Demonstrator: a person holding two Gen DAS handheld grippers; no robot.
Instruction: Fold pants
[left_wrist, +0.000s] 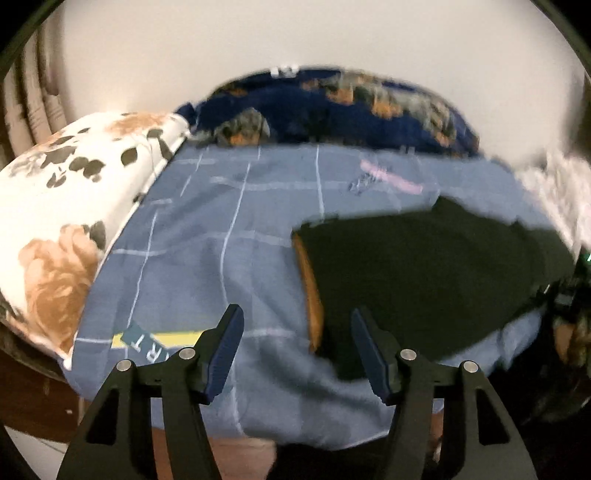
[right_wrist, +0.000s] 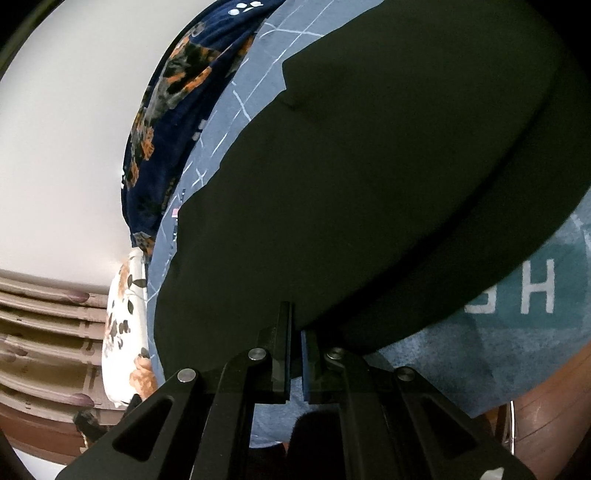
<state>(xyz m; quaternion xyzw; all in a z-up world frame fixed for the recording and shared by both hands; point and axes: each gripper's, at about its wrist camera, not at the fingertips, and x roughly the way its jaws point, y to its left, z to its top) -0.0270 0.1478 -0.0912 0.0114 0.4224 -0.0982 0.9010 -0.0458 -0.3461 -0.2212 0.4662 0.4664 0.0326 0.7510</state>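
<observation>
Pants (left_wrist: 424, 273) on blue bedsheet (left_wrist: 221, 229), left hand-held gripper (left_wrist: 297, 325) agape, right hand-held gripper (right_wrist: 295, 332) pinching pants

A bed is covered by a blue sheet (left_wrist: 207, 229) crossed with thin white lines and printed with a yellow stripe and teal lettering. At its nine o'clock edge lies a white pillow (left_wrist: 62, 206) with orange and dark flowers. Toward twelve o'clock, along the plain white wall (left_wrist: 295, 33), sits a navy floral blanket (left_wrist: 332, 107). Pale pleated curtains (right_wrist: 44, 332) hang beside the pillow.
</observation>
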